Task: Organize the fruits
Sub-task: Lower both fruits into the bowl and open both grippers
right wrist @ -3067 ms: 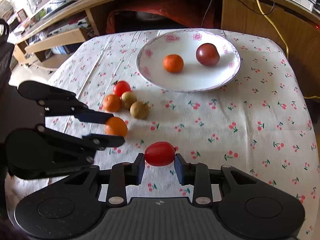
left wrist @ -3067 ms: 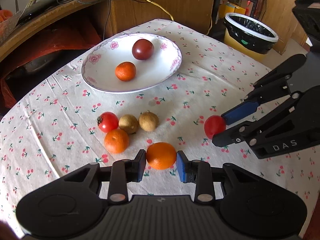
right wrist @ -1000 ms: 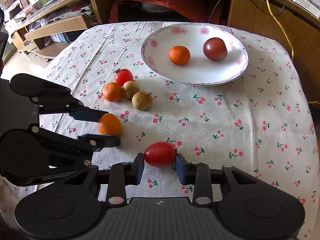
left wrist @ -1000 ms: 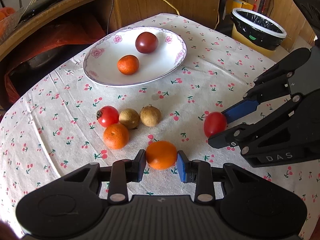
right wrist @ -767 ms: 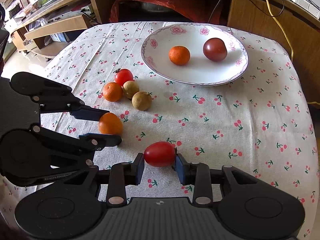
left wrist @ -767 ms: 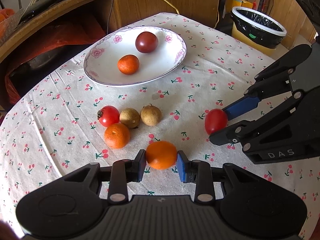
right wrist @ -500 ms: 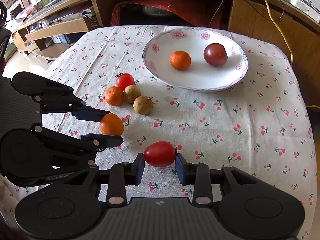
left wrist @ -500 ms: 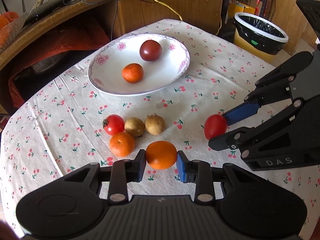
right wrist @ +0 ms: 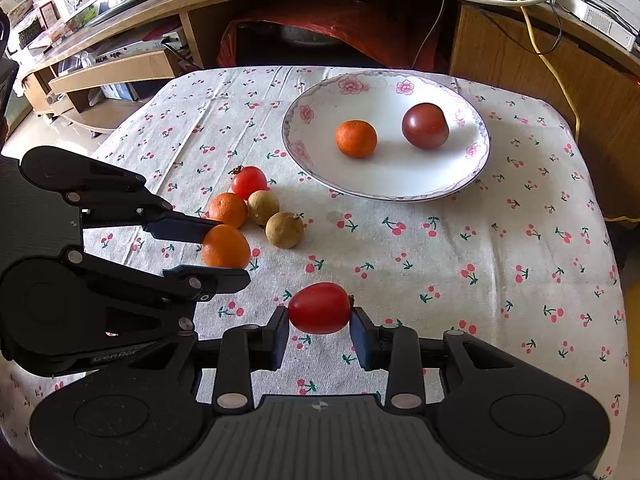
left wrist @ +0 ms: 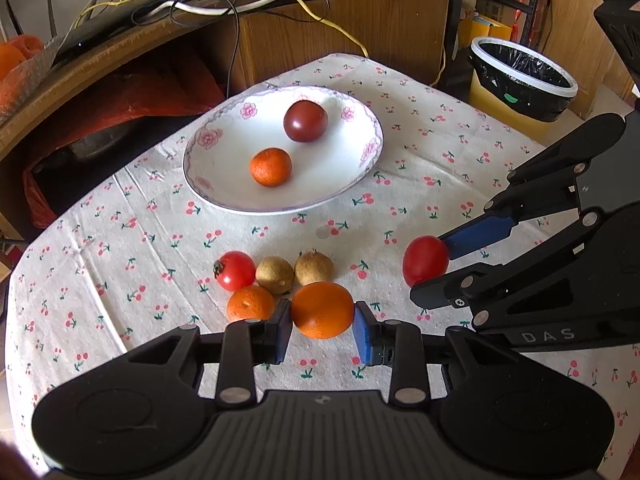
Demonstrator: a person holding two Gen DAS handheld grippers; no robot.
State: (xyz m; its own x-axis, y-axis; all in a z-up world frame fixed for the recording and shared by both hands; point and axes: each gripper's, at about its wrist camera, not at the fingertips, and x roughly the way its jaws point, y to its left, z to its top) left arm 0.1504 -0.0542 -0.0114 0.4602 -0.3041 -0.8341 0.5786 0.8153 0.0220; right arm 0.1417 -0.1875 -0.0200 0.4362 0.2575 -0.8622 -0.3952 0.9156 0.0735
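Observation:
My left gripper is shut on an orange, held above the cherry-print tablecloth. My right gripper is shut on a red tomato, also held off the cloth. Each gripper shows in the other's view: the right one with its tomato, the left one with its orange. A white flowered plate at the far side holds a small mandarin and a dark red tomato. On the cloth lie a red tomato, a mandarin and two brown round fruits.
A wooden desk with cables stands behind the table. A yellow bin with a black liner is beyond the table's right corner. A low wooden shelf sits at the far left in the right wrist view.
Both grippers have risen with their fruits, so the table looks farther off. The loose fruits and the plate's contents have not moved.

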